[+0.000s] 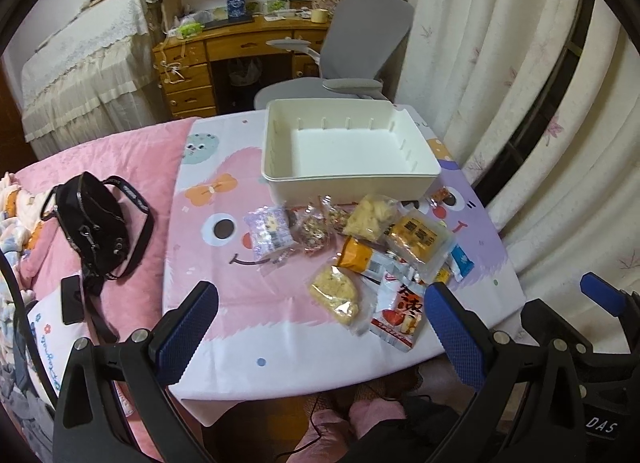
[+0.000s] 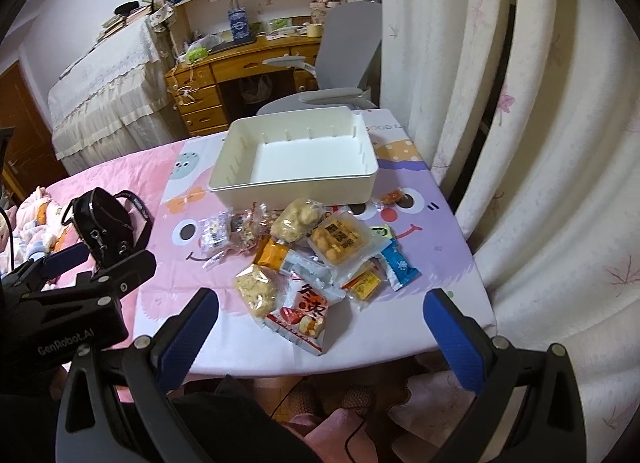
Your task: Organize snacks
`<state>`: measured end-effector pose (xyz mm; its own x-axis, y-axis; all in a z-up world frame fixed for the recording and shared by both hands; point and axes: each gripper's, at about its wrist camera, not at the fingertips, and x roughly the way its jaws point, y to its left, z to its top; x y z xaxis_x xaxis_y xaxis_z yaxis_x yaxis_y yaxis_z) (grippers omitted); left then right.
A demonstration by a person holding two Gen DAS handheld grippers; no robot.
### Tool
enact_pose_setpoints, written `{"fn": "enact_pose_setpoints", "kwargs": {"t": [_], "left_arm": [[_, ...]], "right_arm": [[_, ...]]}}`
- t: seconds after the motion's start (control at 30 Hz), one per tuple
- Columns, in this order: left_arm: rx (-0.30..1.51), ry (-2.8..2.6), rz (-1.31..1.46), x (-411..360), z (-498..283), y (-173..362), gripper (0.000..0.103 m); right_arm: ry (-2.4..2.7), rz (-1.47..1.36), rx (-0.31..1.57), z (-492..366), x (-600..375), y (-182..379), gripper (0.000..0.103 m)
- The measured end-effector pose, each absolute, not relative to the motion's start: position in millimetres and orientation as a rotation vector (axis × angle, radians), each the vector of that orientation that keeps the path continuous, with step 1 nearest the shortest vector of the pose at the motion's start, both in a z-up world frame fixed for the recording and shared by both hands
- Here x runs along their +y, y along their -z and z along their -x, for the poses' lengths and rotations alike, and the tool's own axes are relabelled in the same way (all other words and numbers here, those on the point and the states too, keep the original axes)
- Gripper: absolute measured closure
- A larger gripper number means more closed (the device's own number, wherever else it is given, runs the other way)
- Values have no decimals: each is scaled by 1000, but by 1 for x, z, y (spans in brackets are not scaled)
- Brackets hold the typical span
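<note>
An empty white bin [image 1: 348,179] [image 2: 296,187] stands at the far side of a cartoon-printed table top [image 1: 248,303] [image 2: 432,223]. Several snack packets lie in a heap in front of it: a red-and-white packet [image 1: 396,319] [image 2: 302,319], a pale crumbly packet [image 1: 336,295] [image 2: 256,289], a yellow packet [image 1: 418,241] [image 2: 340,243], a blue packet [image 2: 400,269]. My left gripper [image 1: 320,327] is open and empty above the near table edge. My right gripper [image 2: 320,327] is open and empty, also at the near edge.
A black bag [image 1: 96,231] [image 2: 104,231] and a phone [image 1: 72,299] lie on the pink bed at left. A grey office chair [image 1: 360,47] and wooden desk [image 1: 224,47] stand behind the table. Curtains [image 2: 540,143] hang at right.
</note>
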<state>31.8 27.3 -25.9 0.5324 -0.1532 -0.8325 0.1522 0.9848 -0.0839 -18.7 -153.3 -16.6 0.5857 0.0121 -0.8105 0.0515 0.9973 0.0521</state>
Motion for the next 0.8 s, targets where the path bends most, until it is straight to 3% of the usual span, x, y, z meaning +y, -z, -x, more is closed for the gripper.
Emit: {"fn": "enact_pose_setpoints", "kwargs": {"t": [0.8], "left_arm": [[1255, 170, -37, -57, -90, 140, 1]], "right_arm": [[-101, -68, 1022, -72, -237, 96, 0]]}}
